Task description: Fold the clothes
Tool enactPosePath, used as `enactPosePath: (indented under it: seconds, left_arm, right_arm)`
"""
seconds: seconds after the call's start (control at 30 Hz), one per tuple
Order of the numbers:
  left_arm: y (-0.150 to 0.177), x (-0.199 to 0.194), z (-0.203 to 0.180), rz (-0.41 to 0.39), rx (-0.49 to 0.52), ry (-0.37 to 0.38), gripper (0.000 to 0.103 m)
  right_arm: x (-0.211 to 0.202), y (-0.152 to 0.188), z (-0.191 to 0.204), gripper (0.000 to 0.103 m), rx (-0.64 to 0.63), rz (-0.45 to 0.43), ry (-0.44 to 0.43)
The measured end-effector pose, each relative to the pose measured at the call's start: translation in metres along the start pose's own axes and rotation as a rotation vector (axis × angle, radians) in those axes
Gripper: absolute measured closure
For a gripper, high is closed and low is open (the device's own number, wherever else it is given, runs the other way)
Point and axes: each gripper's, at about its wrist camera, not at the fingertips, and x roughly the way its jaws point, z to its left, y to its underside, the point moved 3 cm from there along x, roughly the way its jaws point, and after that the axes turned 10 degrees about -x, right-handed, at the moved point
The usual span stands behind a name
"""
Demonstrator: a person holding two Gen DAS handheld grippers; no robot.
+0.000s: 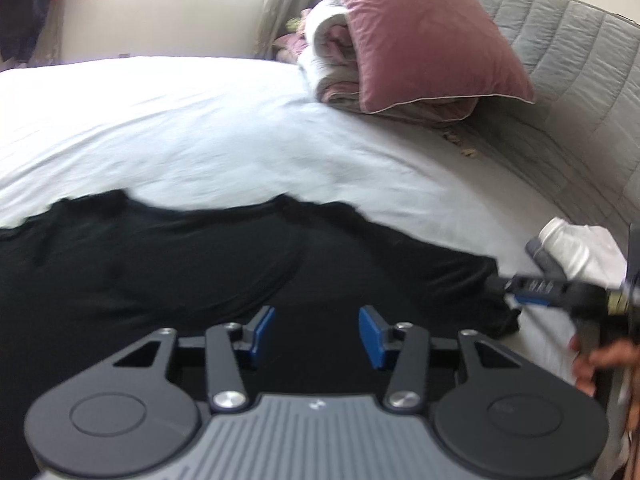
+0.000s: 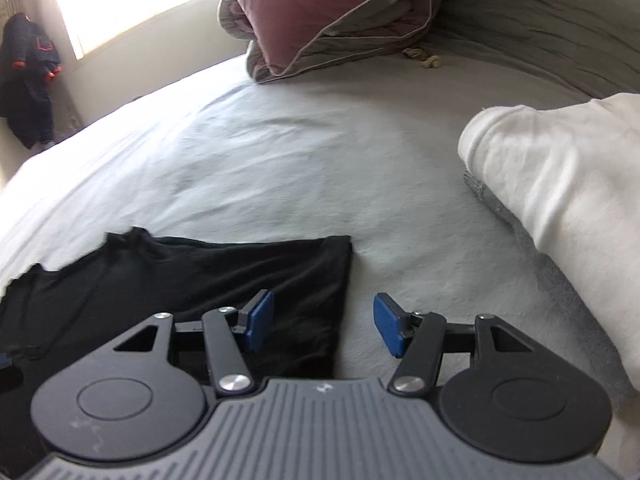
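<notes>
A black garment (image 1: 200, 264) lies spread flat across the near part of the white bed sheet (image 1: 180, 128). My left gripper (image 1: 316, 332) hovers open over its middle, blue pads apart with nothing between them. In the right wrist view the black garment (image 2: 200, 280) ends in a straight right edge. My right gripper (image 2: 323, 322) stands open astride that edge, left pad over the cloth, right pad over bare sheet (image 2: 280, 152). In the left wrist view the right gripper (image 1: 516, 290) shows at the garment's right end, held by a hand (image 1: 600, 364).
A mauve pillow (image 1: 432, 36) leans on a rolled duvet (image 1: 332, 52) at the head of the bed, beside a grey quilted headboard (image 1: 568, 52). A white garment (image 2: 560, 200) over a grey one (image 2: 492, 204) lies at the right. Dark clothes (image 2: 28, 80) hang by the window.
</notes>
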Motion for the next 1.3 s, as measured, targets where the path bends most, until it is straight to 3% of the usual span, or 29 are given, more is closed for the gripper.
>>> enactPosePath:
  seconds: [0.13, 0.17, 0.2, 0.3, 0.37, 0.67, 0.83, 1.07, 1.1, 1.3]
  left_arm:
    - [0.005, 0.03, -0.009, -0.03, -0.078, 0.064, 0.056]
    - [0.008, 0.035, -0.006, -0.044, -0.115, 0.08, 0.056]
    - [0.012, 0.04, -0.003, -0.058, -0.153, 0.097, 0.056]
    - [0.025, 0.049, 0.016, -0.096, -0.279, 0.177, 0.057]
    - [0.021, 0.048, 0.019, -0.079, -0.306, 0.204, 0.057]
    - [0.012, 0.043, 0.032, -0.013, -0.39, 0.271, 0.056]
    - [0.01, 0.038, 0.033, -0.016, -0.416, 0.301, 0.054]
    - [0.004, 0.028, 0.046, -0.078, -0.482, 0.327, 0.054]
    - [0.003, 0.027, 0.049, -0.095, -0.492, 0.32, 0.054]
    - [0.002, 0.025, 0.058, -0.113, -0.533, 0.32, 0.054]
  right_arm:
    - [0.007, 0.01, 0.009, 0.052, -0.115, -0.041, 0.056]
    - [0.007, 0.009, 0.01, 0.059, -0.133, -0.039, 0.054]
    - [0.005, 0.007, 0.011, 0.075, -0.149, -0.037, 0.049]
    - [0.001, 0.004, 0.012, 0.09, -0.128, -0.049, 0.002]
    - [-0.003, 0.001, 0.014, 0.097, -0.105, -0.065, -0.029]
    - [-0.022, -0.012, 0.022, 0.098, 0.0, -0.136, -0.172]
    - [-0.03, -0.015, 0.042, 0.098, 0.085, -0.188, -0.37]
    - [-0.009, -0.01, 0.07, 0.094, 0.25, -0.097, -0.67]
    - [-0.006, -0.008, 0.075, 0.087, 0.26, -0.079, -0.695]
    - [-0.005, -0.008, 0.087, 0.084, 0.24, -0.016, -0.74]
